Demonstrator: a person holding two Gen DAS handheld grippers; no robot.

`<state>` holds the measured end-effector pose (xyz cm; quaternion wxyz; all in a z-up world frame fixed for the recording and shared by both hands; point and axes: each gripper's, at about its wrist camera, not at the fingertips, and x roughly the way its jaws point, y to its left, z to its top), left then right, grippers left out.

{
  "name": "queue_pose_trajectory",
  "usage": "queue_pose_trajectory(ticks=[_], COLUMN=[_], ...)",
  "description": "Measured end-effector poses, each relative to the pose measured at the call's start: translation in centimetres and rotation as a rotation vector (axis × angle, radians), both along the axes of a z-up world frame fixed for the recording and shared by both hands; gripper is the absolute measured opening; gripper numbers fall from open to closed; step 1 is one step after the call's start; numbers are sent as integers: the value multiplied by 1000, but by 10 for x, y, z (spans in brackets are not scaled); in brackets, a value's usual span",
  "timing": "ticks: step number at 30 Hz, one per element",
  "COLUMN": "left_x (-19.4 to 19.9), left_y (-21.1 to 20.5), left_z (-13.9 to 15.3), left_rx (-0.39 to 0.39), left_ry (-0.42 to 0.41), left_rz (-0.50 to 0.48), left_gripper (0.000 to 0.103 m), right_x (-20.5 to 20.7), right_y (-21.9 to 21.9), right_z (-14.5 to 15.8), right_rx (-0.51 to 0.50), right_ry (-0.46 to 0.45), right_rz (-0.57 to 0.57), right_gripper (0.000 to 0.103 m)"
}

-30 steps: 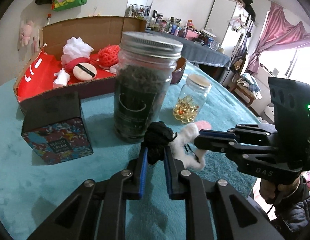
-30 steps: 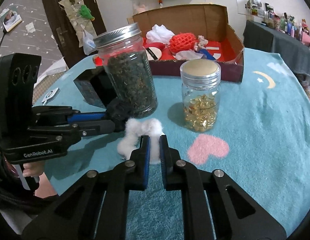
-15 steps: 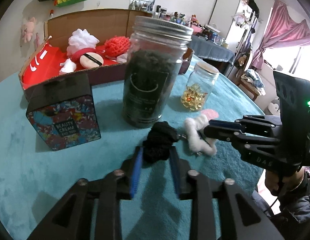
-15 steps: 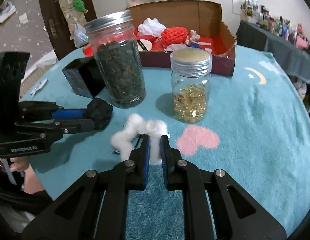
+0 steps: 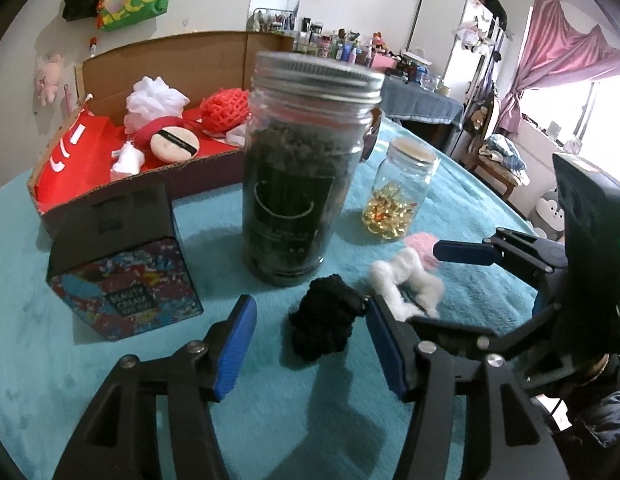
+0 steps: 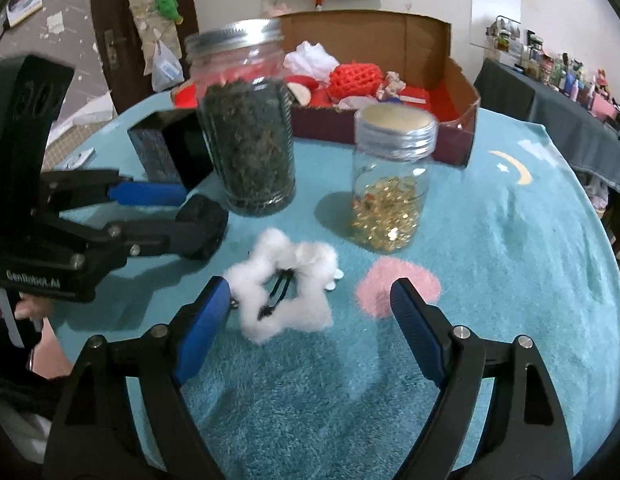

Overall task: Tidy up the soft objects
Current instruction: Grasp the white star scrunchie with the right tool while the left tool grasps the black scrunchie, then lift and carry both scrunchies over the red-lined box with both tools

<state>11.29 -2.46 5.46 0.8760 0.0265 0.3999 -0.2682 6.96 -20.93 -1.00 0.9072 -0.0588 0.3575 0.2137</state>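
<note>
A black fuzzy scrunchie point(image 5: 324, 322) lies on the teal tablecloth between the open fingers of my left gripper point(image 5: 310, 340); it also shows in the right wrist view point(image 6: 203, 220). A white fluffy star-shaped hair clip point(image 6: 285, 284) lies just beyond my open right gripper point(image 6: 310, 320); it also shows in the left wrist view point(image 5: 406, 284). Neither gripper holds anything. A cardboard box point(image 5: 157, 56) at the back holds a white puff point(image 5: 153, 100), a red mesh ball point(image 5: 225, 108) and a powder puff point(image 5: 173, 144).
A tall jar of dark leaves point(image 5: 301, 176) and a small jar of gold capsules point(image 5: 402, 200) stand between the grippers and the box. A black cream box point(image 5: 121, 264) stands at the left. The round table's edge point(image 6: 606, 240) is at the right.
Both grippers have opened and drawn back. The black scrunchie and the white clip, held before, now lie free on the cloth.
</note>
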Motion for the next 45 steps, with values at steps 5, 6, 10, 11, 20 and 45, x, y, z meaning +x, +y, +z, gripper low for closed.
queue_pose_trajectory(ticks=[5,6,10,11,20,45], left_x=[6,6,3,2,-8,6], left_y=[-6,-7,-4,-3,15,135], left_z=[-10,-11,-8,-7,1,3], left_rx=[9,10,-1,-5,-17,126], left_ry=[42,43,41,40,32,0], left_rz=[-27,-24,-19,-18,11,259], left_gripper=[29,29,27,27,27,27], right_x=[3,3,0,0,1,17], right_y=[15,18,20,18,0,-70], right_z=[-6,-6,-4,-3,7,17], right_rx=[-58,-69,-59,-45,26,-7], right_ry=[7,7,-7,-4,-6,21], right_rz=[16,23,31,28,3,-175], right_gripper=[81,79,45,38,38,38])
